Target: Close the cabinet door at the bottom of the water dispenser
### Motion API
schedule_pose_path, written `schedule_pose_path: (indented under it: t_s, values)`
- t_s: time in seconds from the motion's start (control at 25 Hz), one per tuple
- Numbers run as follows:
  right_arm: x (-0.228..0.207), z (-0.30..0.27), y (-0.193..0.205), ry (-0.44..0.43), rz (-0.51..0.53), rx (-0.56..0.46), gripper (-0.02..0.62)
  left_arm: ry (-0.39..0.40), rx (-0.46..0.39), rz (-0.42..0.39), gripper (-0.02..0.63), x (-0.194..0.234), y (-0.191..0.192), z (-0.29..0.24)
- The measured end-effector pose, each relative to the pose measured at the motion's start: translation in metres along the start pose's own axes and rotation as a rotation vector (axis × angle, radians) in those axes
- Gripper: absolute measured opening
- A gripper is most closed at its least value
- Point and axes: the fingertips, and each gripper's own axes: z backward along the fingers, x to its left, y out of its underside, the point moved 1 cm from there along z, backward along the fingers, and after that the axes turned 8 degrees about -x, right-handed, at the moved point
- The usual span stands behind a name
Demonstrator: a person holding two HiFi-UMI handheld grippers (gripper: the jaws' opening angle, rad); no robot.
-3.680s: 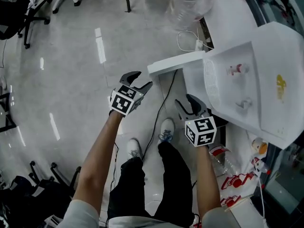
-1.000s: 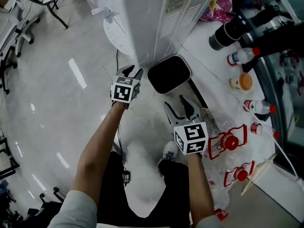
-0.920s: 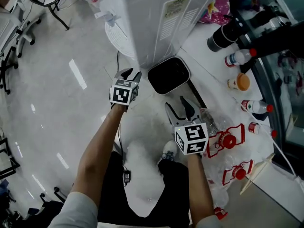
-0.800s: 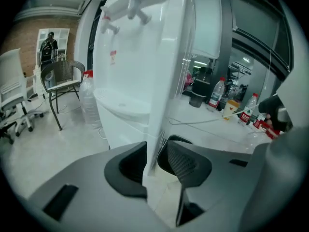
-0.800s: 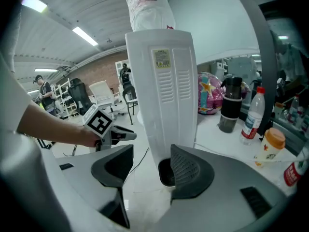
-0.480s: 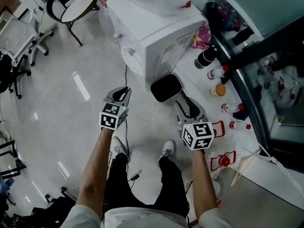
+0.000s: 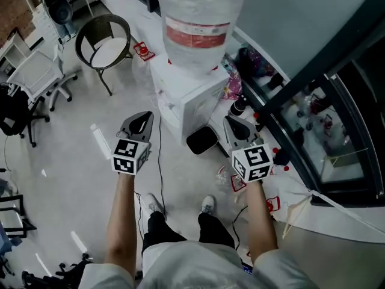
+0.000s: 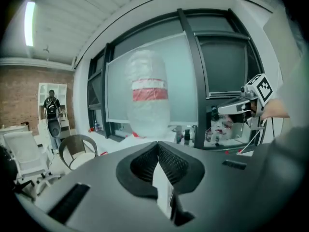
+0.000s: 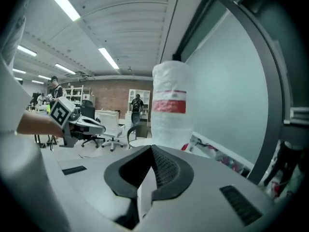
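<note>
Compared with half a second earlier, the tall white box-shaped water dispenser (image 7: 195,98) is being seen from higher up and smaller. The large clear plastic water bottle with a red band (image 7: 198,23) on its top is now being shown whole, and both grippers are being held higher above the glossy grey floor (image 7: 72,161).

Open floor is being left to the left of the dispenser, as far as the round black-framed chair with a white seat (image 7: 105,47). To the right the room is being closed off by the dark-framed glass wall (image 7: 313,119). The small black rounded plastic bin (image 7: 201,140) is being seen just beside the dispenser's near side, between the two grippers.

The dispenser's base, where the cabinet door belongs, is being seen ahead of and well below both grippers, apart from them; the door itself cannot be made out from here.

The jaws of the left gripper (image 7: 139,120) and the right gripper (image 7: 233,124) have just been closing and are being held fully together, with nothing between them.
</note>
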Motion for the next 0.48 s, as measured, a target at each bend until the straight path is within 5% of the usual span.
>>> schedule_pose_path:
  t_s: [0.48]
  values:
    - [0.019, 0.009, -0.161, -0.034, 0.183, -0.164, 0.028, 0.007, -0.211, -0.160, 0.021, 0.012, -0.179, 0.057]
